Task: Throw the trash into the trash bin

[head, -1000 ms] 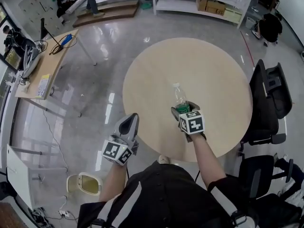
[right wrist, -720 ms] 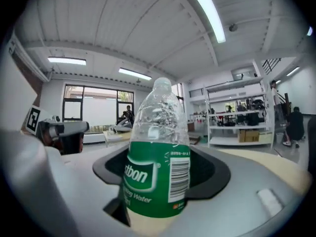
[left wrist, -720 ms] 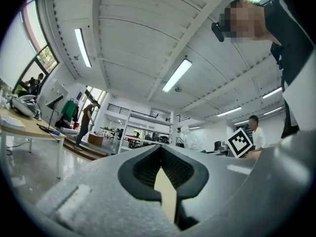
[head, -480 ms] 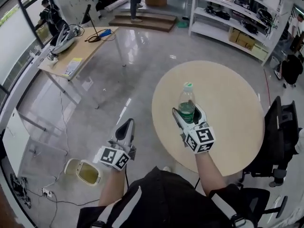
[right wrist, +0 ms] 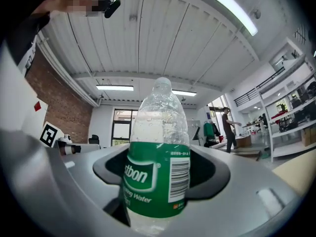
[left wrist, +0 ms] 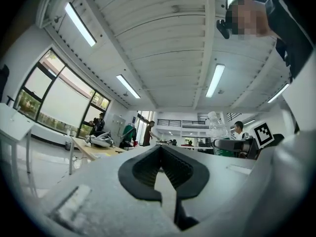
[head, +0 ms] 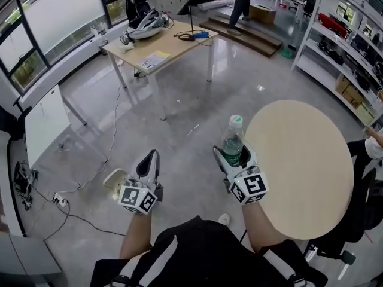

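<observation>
**benchrat:** Where are things at? The right gripper (head: pixel 233 152) is clamped on the bottle (head: pixel 231 137) around its green label. It stands upright in mid-air in the middle of the head view, off the left edge of the round table (head: pixel 299 160). The left gripper (head: pixel 149 159) has its jaws pressed together with nothing between them. The trash bin (head: pixel 112 179) sits on the floor at lower left, half hidden behind that left gripper.

**tinker_jo:** What worries me is the grip. It's thin, clear plastic, round, with a glossy label, and it's held low so most of the bottle sticks out above the jaws. I'd guess it could twist or squirt out on a quick swing. Squeeze harder and the wall probably just caves in.

**benchrat:** The bin looks like the bigger risk to me. It's small and pale with rounded corners and an open mouth, and it looks light. Drop the bottle from up here and I reckon it clips the rim and bounces off, or knocks the bin over on that shiny, polished floor.

**tinker_jo:** The empty left claw is also right over the bin in the picture, so it could get in the way. And there's a thin dark cable (head: pixel 90 187) snaking across the floor beside the bin, which is a trip hazard.

**benchrat:** In the right gripper view the shoulder of the bottle (right wrist: pixel 158 152) is dimpled and beaded, with a ribbed neck. The jaw pads are dark and grooved, so at least they've got some bite.
</observation>
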Available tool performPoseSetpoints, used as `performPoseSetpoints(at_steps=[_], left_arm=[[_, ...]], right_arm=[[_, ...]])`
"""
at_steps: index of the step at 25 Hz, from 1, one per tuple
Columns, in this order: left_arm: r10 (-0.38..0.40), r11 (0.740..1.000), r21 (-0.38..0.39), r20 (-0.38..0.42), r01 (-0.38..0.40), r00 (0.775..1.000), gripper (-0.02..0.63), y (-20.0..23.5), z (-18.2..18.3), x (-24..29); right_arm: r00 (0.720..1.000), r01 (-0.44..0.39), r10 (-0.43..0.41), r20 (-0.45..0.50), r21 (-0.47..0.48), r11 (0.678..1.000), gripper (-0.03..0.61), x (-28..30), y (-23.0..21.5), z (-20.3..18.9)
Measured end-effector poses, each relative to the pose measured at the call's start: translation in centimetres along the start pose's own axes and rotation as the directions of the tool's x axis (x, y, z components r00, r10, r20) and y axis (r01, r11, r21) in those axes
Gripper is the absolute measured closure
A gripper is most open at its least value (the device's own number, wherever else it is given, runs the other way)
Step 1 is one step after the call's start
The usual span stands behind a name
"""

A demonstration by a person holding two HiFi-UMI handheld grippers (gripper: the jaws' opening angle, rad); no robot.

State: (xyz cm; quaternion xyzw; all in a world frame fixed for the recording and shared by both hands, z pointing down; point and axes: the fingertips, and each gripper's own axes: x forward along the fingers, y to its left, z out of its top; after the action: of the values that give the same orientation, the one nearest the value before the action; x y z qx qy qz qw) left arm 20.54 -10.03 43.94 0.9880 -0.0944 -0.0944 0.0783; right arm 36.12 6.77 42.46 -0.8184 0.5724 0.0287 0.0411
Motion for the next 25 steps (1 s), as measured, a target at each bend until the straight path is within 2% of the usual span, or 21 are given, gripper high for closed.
performPoseSetpoints(at_steps=[5,9,13,17,20,25], left_arm=[[0.129,0.991,0.025,0.035,-0.13,0.991,0.612,6.2,2.9,-7.3],[0.255,0.966,0.041,0.041,-0.256,0.966,0.611,11.5,3.9,-14.8],[0.383,0.921,0.056,0.066,-0.387,0.921,0.611,16.1,4.7,-21.6],[0.511,0.856,0.044,0.091,-0.516,0.855,0.611,19.3,5.5,-27.1],[0.585,0.807,0.022,0.1,-0.589,0.805,0.611,20.6,5.5,-29.5],[0.626,0.776,0.026,0.092,-0.63,0.774,0.611,21.5,5.2,-29.9]], right_arm=[[0.988,-0.152,0.152,0.004,0.01,0.988,0.25,5.7,8.8,-0.3],[0.96,-0.281,0.28,0.025,0.039,0.959,0.25,9.9,17.5,-1.3],[0.908,-0.419,0.419,0.027,0.044,0.907,0.25,12.6,25.9,-2.9],[0.852,-0.523,0.523,0.011,0.061,0.85,0.25,14.7,31.5,-3.9],[0.824,-0.564,0.567,-0.016,0.079,0.822,0.25,16.2,33.0,-4.8],[0.806,-0.585,0.591,-0.029,0.11,0.804,0.25,19.3,33.3,-6.0]])
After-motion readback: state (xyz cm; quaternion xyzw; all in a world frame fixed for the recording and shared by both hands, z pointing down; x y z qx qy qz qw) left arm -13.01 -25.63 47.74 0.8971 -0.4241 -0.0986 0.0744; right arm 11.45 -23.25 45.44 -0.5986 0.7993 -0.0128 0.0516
